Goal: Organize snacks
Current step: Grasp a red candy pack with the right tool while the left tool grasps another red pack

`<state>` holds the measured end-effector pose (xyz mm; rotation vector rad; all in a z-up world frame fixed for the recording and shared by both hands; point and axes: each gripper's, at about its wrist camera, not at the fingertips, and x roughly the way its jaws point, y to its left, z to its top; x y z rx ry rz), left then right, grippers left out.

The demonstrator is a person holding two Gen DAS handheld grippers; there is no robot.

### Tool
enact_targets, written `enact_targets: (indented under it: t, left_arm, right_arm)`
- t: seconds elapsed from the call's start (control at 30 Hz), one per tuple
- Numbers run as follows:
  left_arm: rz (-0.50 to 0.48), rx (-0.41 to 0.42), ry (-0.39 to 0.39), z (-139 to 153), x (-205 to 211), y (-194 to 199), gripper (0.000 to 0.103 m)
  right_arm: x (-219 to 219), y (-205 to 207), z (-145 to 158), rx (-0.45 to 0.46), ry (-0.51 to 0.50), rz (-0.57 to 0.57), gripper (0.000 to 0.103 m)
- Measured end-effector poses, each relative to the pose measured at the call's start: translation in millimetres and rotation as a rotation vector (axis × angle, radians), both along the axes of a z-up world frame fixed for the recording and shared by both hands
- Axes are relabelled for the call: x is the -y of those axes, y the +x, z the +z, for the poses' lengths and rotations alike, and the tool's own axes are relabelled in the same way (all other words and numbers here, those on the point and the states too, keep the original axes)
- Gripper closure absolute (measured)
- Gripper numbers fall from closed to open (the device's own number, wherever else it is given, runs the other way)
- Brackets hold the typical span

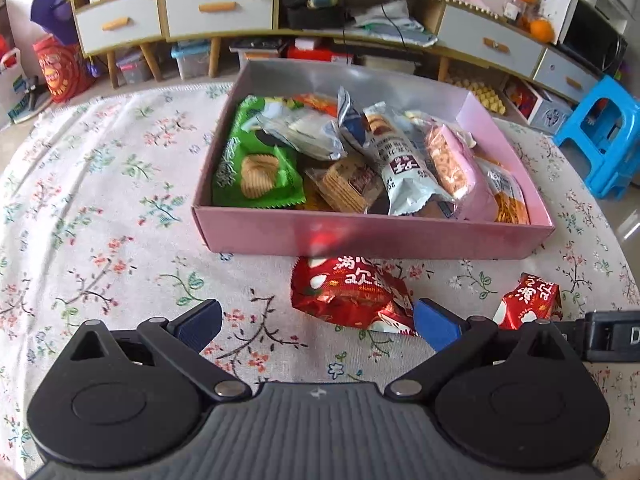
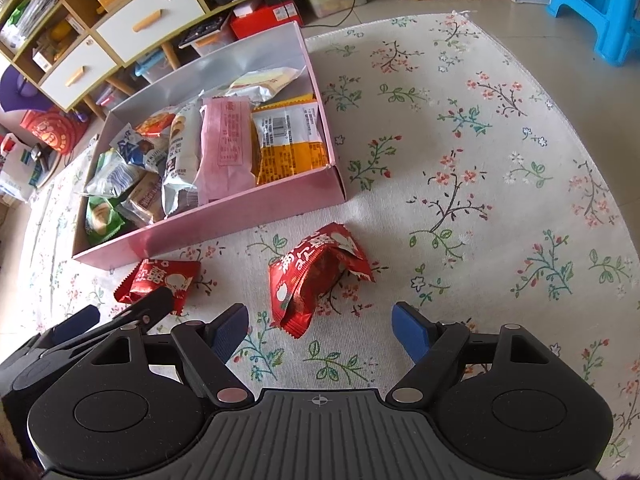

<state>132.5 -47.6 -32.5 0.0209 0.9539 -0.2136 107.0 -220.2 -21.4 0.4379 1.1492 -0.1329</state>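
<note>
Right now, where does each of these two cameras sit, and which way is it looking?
Left wrist: on the left gripper, angled down at the pink box; its open blue fingers show.
Right wrist: on the right gripper, looking down at a red packet; its open fingers show, with the left gripper alongside.
Shared: box, both red packets, floral cloth.

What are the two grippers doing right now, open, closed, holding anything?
Left gripper: open, holding nothing.
Right gripper: open, holding nothing.
</note>
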Motion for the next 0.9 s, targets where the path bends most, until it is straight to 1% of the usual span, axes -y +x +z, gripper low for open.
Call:
enact_targets:
  t: [0.1, 0.17, 0.23, 0.27, 0.33, 0.4, 0.47, 0.53, 0.63, 0.77, 0.8, 0.9]
  left_arm:
    - [0.004, 0.008, 0.009, -1.3, -1.0, 3.0, 0.004]
    - [-0.012, 0.007, -0.002, -0.7, -2.2, 3.5, 0.012]
    - [-0.038, -0.005, -0.051, 1.7, -4.4, 2.7, 0.041]
    - [-0.048, -0.012, -0.078, 3.3, -4.8, 1.9, 0.048]
    - [-0.041, -0.01, -0.08, 5.5, -3.4, -0.3, 0.052]
    - [-0.047, -0.003, -0.073, 6.3, -2.2, -1.4, 0.054]
    - [-0.04, -0.009, -0.085, 6.9, -3.9, -1.5, 0.056]
    - [-0.029, -0.014, -0.1, 8.3, -5.8, -0.5, 0.058]
    - [-0.022, -0.012, -0.11, 10.7, -8.6, -0.2, 0.059]
    - [-0.03, -0.01, -0.107, 10.6, -6.6, -0.6, 0.06]
    - [-0.031, -0.011, -0.109, 10.6, -6.7, -0.4, 0.06]
    - [-0.036, -0.015, -0.119, 11.0, -7.7, -0.5, 0.061]
  right_arm:
    - [-1.3, 0.9, -2.8, -0.003, -0.017, 0.001, 0.022]
    - [-0.9, 1.9, -4.6, -0.008, -0.021, -0.003, 0.022]
    - [0.4, 2.1, -5.7, -0.006, -0.014, -0.01, 0.022]
    - [0.8, 2.1, -5.7, -0.001, -0.01, -0.012, 0.022]
    - [0.3, 2.3, -4.9, 0.013, -0.014, -0.016, 0.022]
    - [0.5, 2.0, -4.1, 0.031, -0.03, -0.034, 0.022]
    - [1.7, 2.0, -4.1, 0.039, -0.031, -0.047, 0.022]
    - [4.3, 2.1, -4.8, 0.042, -0.017, -0.065, 0.022]
    - [7.2, 2.3, -5.9, 0.052, 0.018, -0.074, 0.023]
    - [3.2, 4.3, -9.1, 0.064, 0.024, -0.055, 0.024]
    - [2.0, 5.2, -10.3, 0.066, 0.026, -0.05, 0.027]
    - [0.1, 7.4, -13.0, 0.066, 0.024, -0.043, 0.041]
